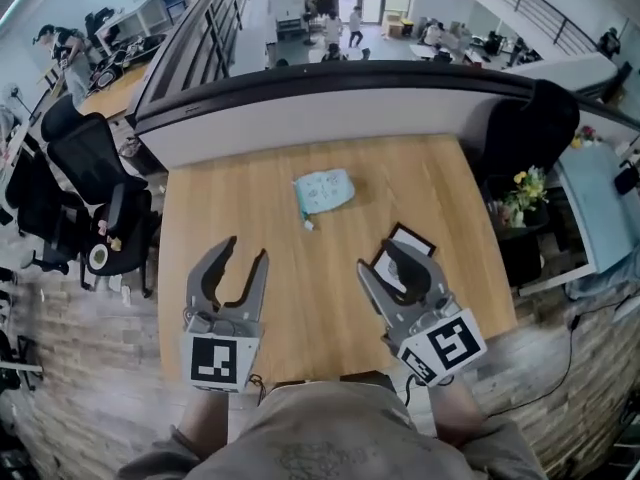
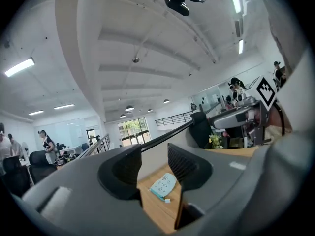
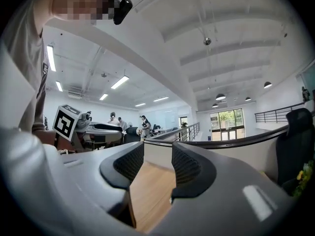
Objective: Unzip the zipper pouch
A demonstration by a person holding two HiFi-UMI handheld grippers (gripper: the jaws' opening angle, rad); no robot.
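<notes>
While left gripper (image 1: 247, 249), right gripper (image 1: 384, 260) gape, left gripper view (not right) shows pouch (image 2: 164, 184).

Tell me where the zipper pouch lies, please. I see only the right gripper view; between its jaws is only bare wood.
Observer: In the head view the zipper pouch lies flat on the table, ahead of both grippers, untouched.
Operator: And the other gripper?
Observer: The left gripper is open and empty; its view shows the pouch beyond its jaws.
Operator: Anything near mine?
Observer: A black-framed card lies beside the right gripper.
</notes>
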